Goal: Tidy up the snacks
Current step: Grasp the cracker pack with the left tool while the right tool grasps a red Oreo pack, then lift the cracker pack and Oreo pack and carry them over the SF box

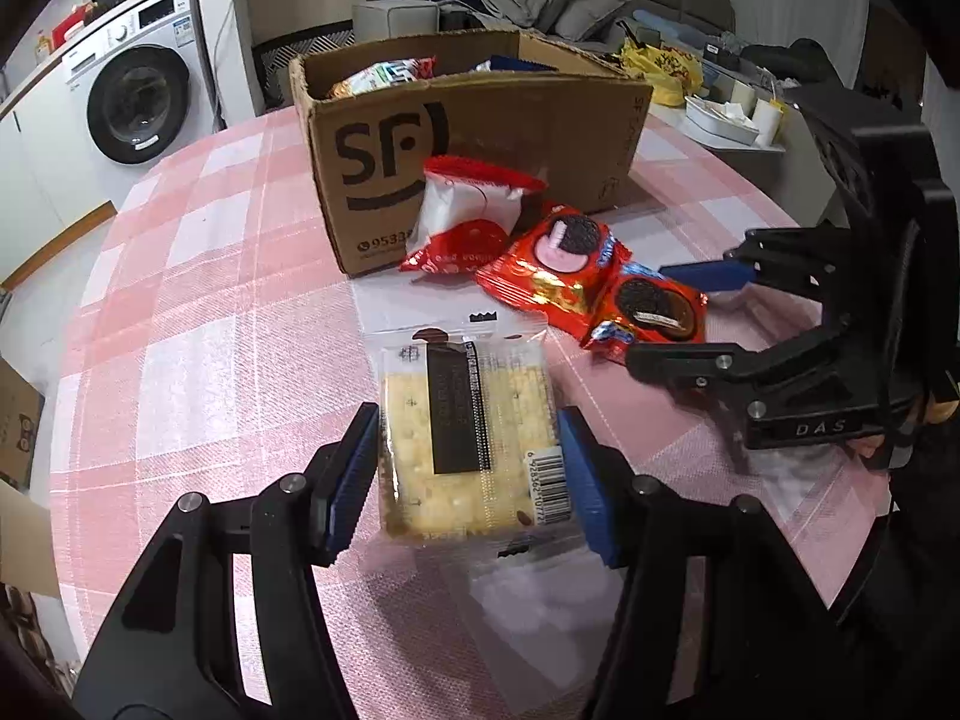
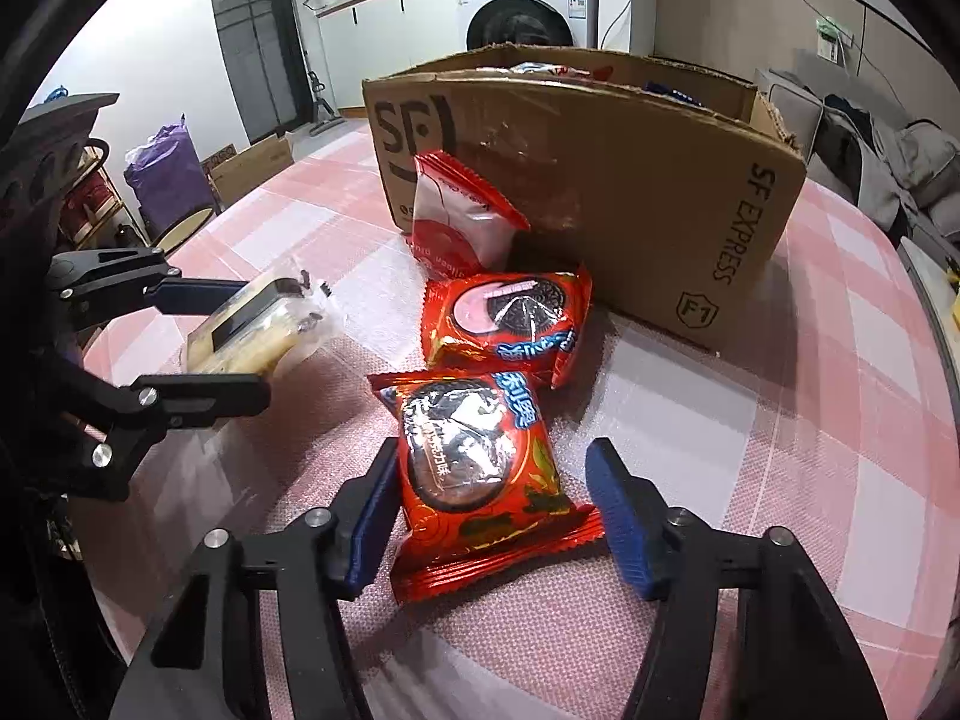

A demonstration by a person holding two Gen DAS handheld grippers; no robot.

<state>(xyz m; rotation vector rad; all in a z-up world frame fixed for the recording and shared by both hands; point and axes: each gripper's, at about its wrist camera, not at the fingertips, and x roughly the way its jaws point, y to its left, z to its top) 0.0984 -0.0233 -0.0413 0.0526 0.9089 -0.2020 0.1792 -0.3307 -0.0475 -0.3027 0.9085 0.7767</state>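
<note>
Cracker pack [image 1: 468, 438] gripped by the left tongs [image 1: 468, 468].
Right tongs [image 2: 498, 516] seen spread wide around a cookie packet [image 2: 480, 468], not clamped.

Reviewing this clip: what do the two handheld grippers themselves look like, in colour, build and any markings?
Both match: the left gripper and right gripper have black angular linkage arms joined by silver round pivot pins, ending in blue ribbed finger pads. The right gripper's body, seen in the left view, carries raised lettering "DAS". No cables or sleeves visible.
</note>
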